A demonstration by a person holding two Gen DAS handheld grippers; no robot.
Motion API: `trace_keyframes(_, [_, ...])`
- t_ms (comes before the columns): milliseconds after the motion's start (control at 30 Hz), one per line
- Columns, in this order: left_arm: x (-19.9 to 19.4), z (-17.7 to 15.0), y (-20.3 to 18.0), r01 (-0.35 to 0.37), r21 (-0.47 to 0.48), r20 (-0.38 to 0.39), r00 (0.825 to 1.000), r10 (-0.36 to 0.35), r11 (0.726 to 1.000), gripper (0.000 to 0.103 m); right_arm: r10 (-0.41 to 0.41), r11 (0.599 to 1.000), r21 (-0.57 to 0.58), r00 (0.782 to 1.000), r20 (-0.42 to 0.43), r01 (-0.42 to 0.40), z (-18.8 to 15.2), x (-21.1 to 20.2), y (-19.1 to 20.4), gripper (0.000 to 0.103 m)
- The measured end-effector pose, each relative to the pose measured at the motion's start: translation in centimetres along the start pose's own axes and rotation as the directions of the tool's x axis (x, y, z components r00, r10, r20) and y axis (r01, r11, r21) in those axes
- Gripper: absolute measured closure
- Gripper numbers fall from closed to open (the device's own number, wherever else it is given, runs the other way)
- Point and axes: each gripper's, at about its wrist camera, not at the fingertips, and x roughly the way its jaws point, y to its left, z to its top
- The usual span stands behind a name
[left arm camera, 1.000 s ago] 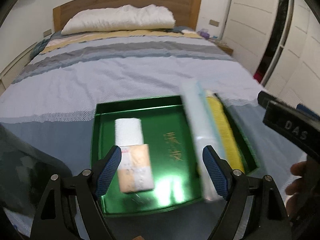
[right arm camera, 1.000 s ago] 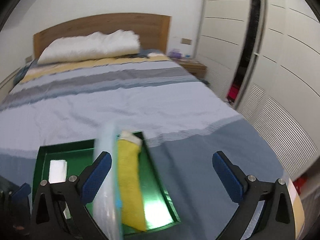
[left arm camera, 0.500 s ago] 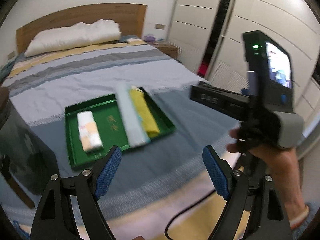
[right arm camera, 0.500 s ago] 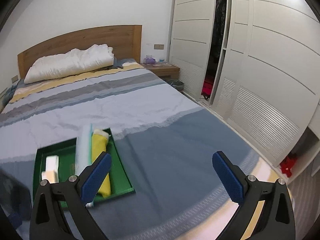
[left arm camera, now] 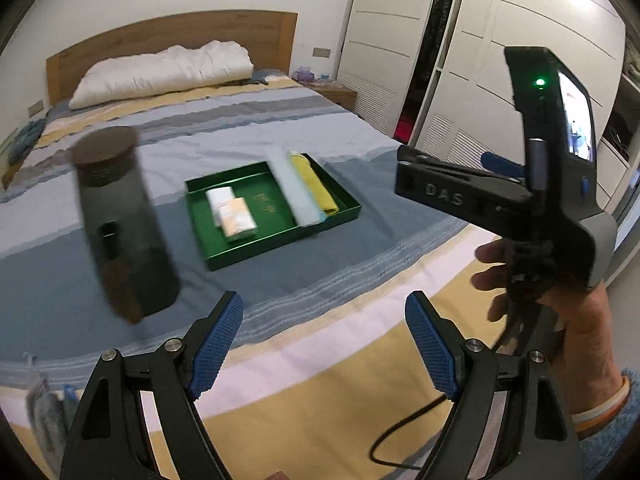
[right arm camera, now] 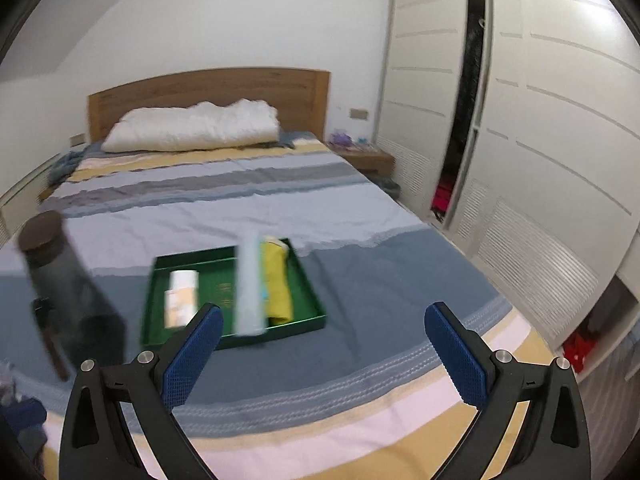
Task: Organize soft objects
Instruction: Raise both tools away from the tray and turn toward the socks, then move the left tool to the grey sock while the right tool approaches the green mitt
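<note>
Hovering over the bed (right arm camera: 280,208), the left gripper (left arm camera: 324,344) and right gripper (right arm camera: 320,352) both gape empty. Rolled cloths fill the green tray (left arm camera: 224,256)

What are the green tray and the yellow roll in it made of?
The green tray looks like glossy lacquered metal or hard plastic: its floor mirrors light and its walls stay crisp. The yellow roll seems a matte, soft woven cloth, perhaps a towel; the blur hides its weave.
</note>
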Motion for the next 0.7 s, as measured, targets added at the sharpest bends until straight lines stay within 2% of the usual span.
trace_keyframes(200, [-5.9, -2.3, 3.8, -0.068, -0.022, 0.052, 0.996, 0.069, 0.997, 0.024, 0.061, 0.998, -0.037, 0.997, 0.049, -0.059, -1.7, -7.2, 2.9, 0.0])
trace_keyframes(367, [-10.1, -4.4, 7.6, -0.142, -0.075, 0.086, 0.985, 0.148, 0.987, 0.024, 0.133, 0.989, -0.069, 0.989, 0.071, -0.128, -3.1, -12.3, 5.7, 0.0])
trace_keyframes(533, [-14.7, -6.6, 10.9, -0.228, -0.107, 0.159, 0.957, 0.243, 0.968, 0.024, 0.204, 0.977, -0.079, 0.974, 0.103, -0.196, -4.4, -17.3, 8.2, 0.0])
trace_keyframes(700, [-17.2, -9.2, 13.9, -0.292, -0.149, 0.165, 0.935, 0.315, 0.945, 0.023, 0.268, 0.959, -0.119, 0.96, 0.085, -0.258, -6.5, -20.6, 10.9, 0.0])
